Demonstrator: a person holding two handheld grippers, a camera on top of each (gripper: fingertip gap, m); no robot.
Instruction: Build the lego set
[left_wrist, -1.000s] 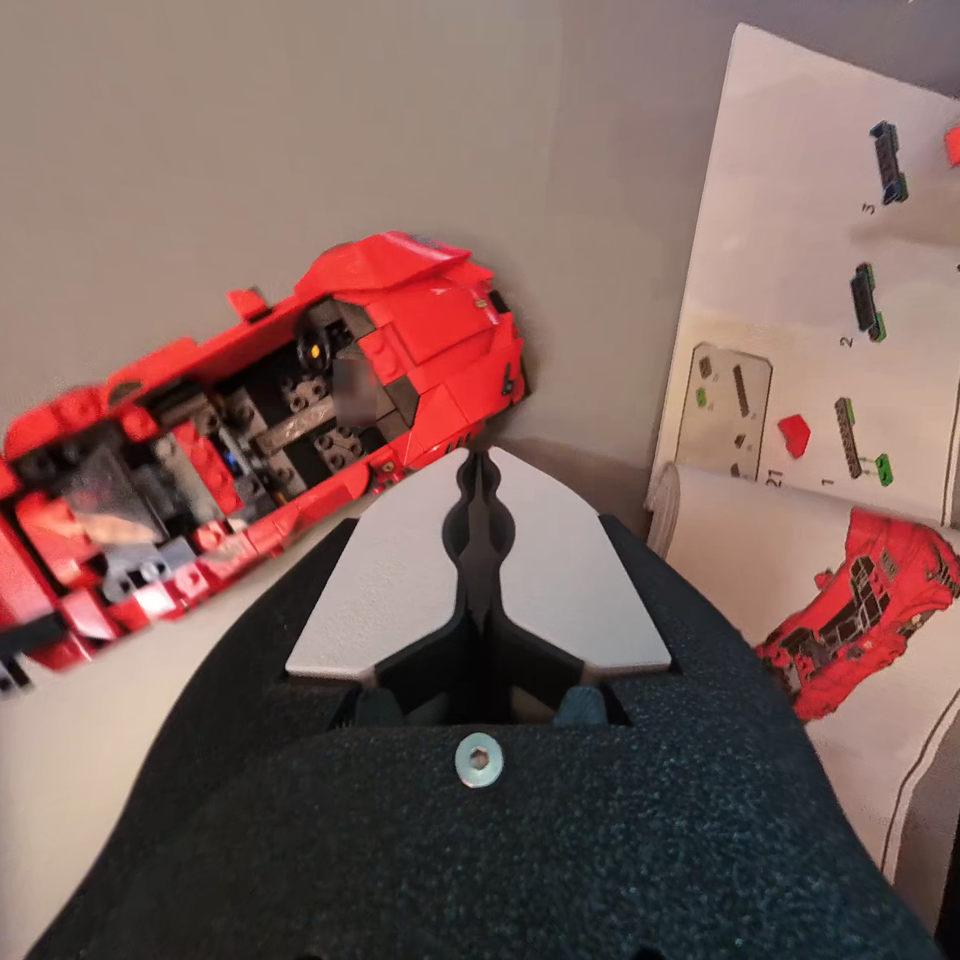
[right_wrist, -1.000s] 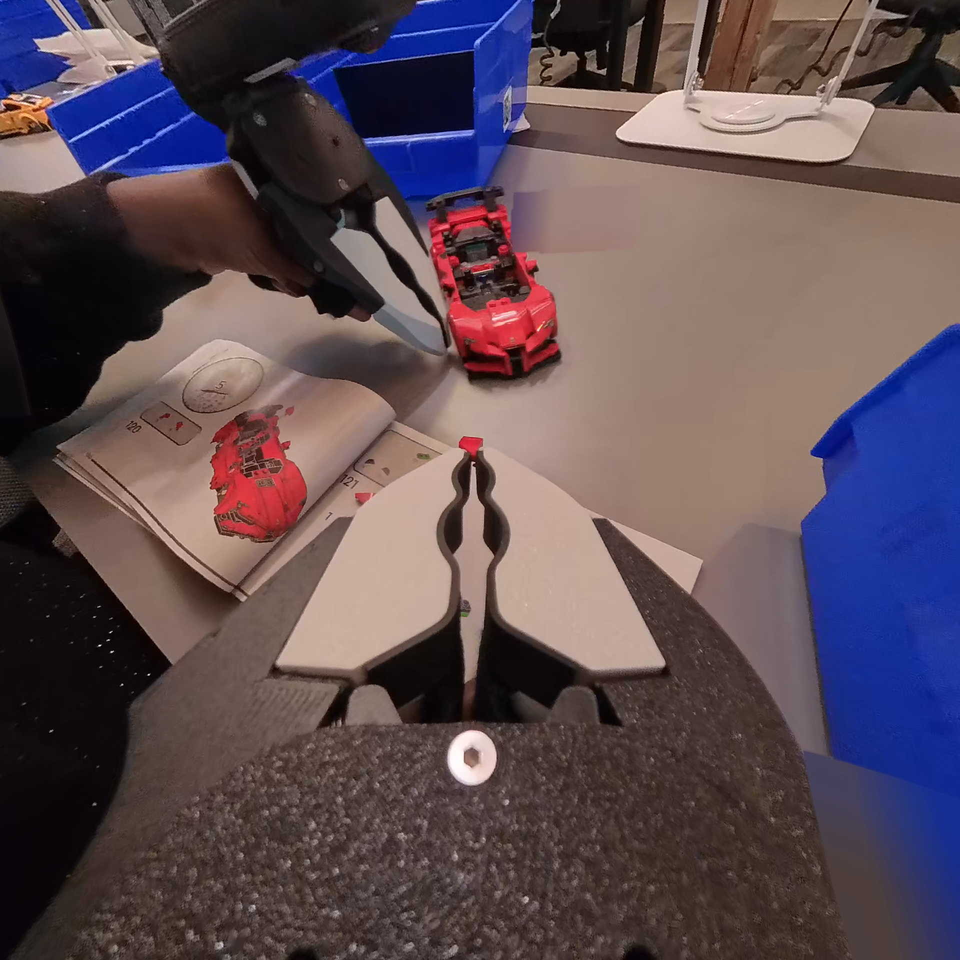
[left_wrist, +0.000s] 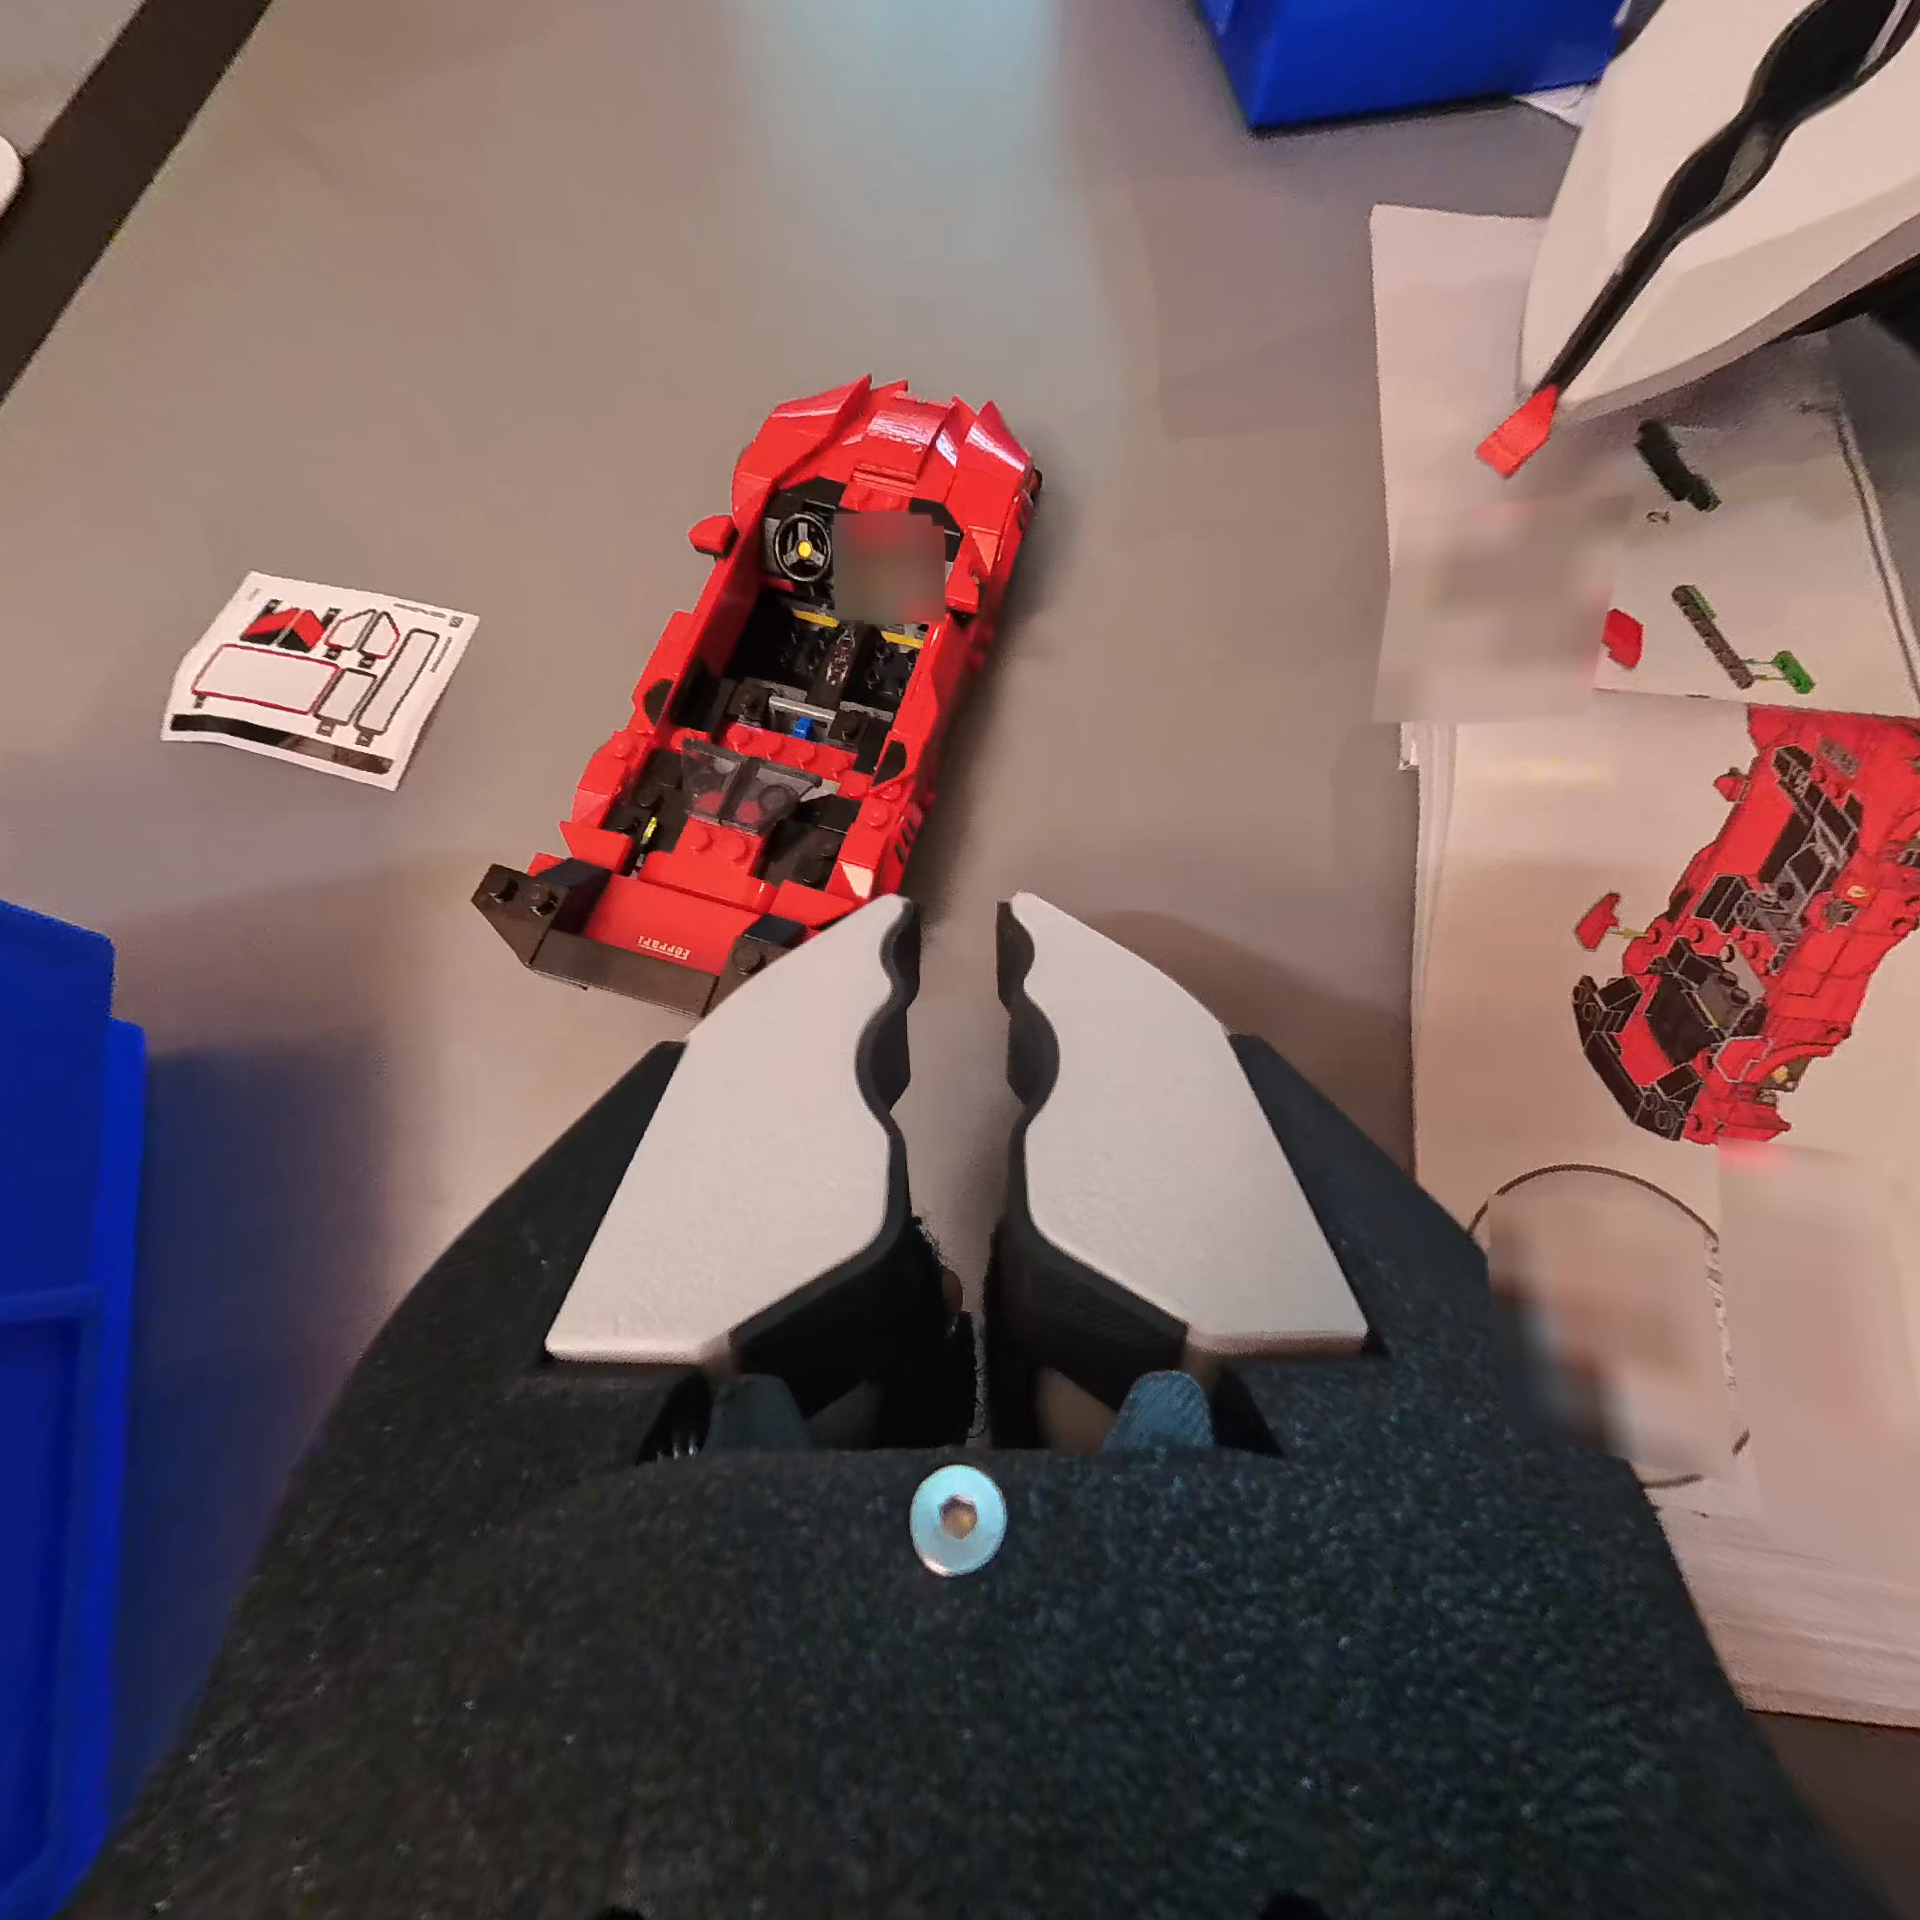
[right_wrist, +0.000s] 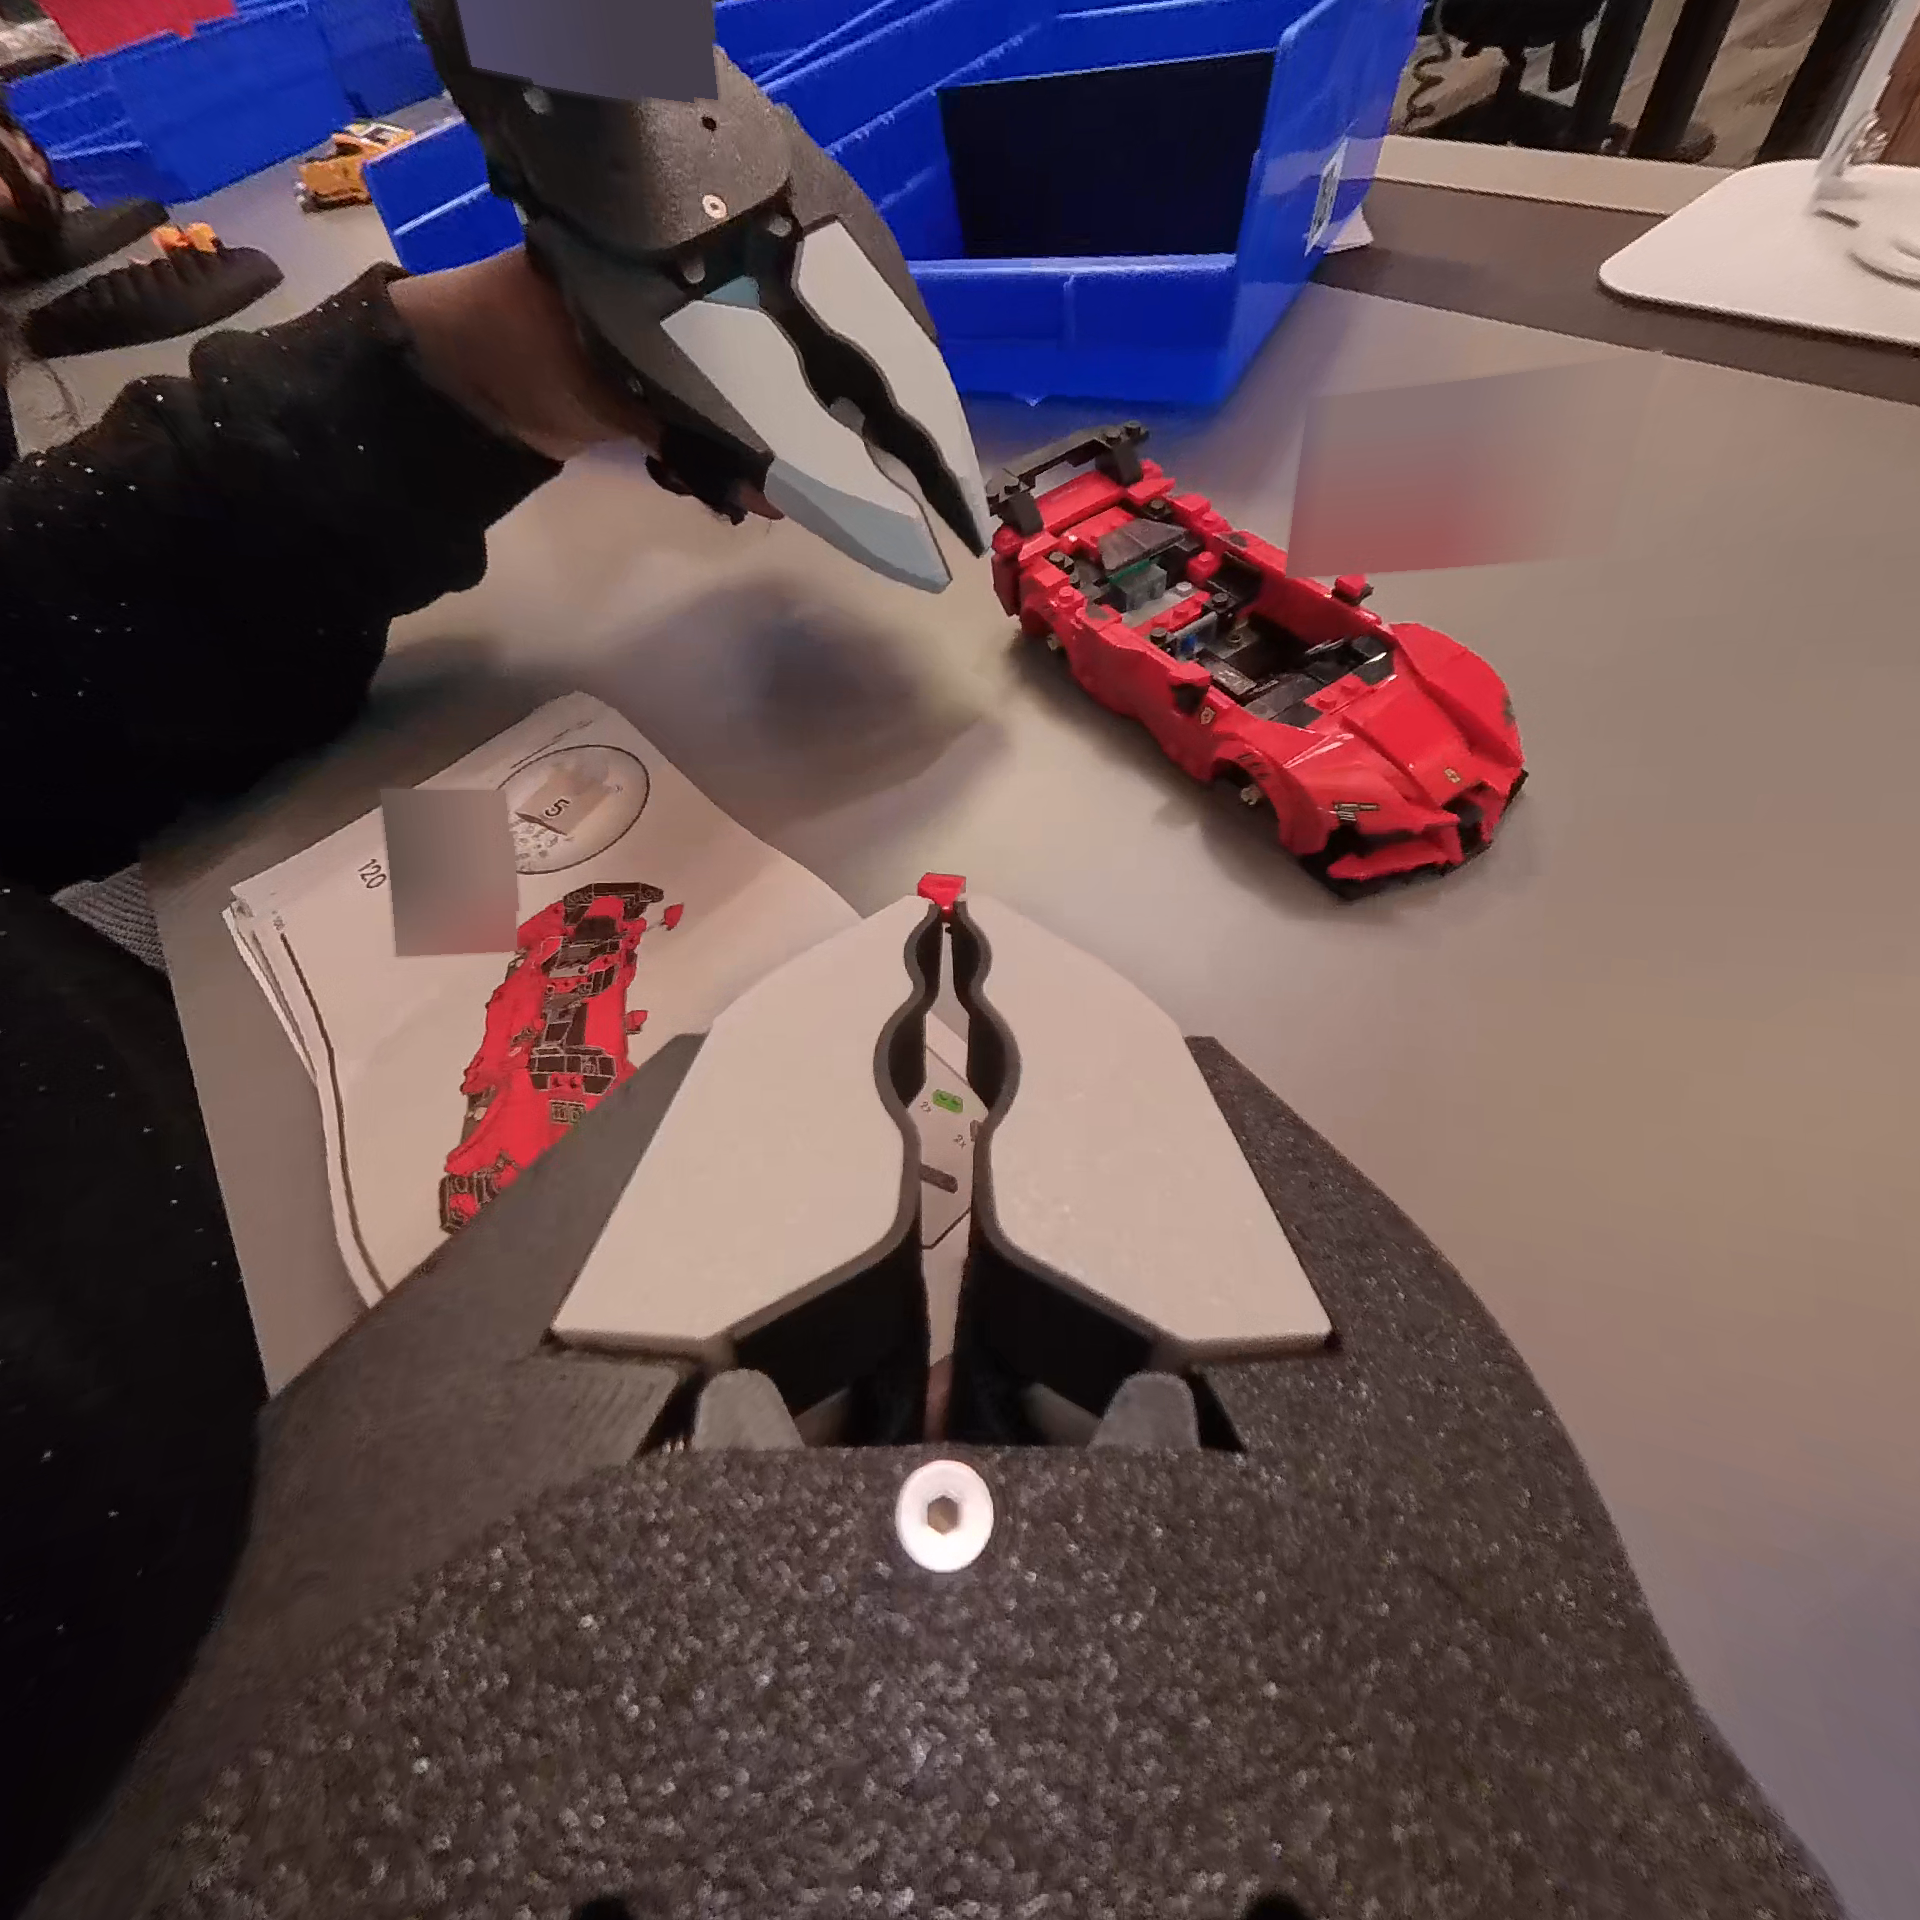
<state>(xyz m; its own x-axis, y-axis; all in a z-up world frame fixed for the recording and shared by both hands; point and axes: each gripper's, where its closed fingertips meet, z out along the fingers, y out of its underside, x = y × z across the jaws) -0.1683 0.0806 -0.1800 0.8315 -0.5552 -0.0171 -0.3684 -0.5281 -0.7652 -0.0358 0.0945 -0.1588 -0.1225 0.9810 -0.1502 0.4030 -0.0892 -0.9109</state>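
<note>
Grippers (left_wrist: 954, 914) (right_wrist: 943, 909): 2 | red car (right_wrist: 1257, 665): 1 | red brick (right_wrist: 940, 886): 1

Glossy red plastic car (left_wrist: 800, 696) at twelve o'clock on a smooth matt table (left_wrist: 520, 312). Paper booklet (left_wrist: 1662, 935) at three o'clock

Bare grey table (right_wrist: 1558, 1091) right of red car (right_wrist: 1262, 675); blue bin (right_wrist: 1091, 301) close behind it

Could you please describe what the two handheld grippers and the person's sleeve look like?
Both the left gripper and right gripper have rough black speckled bodies, a silver hex screw, and flat pale-grey fingers with wavy black inner edges. The sleeve is black, sparkly knit.
</note>
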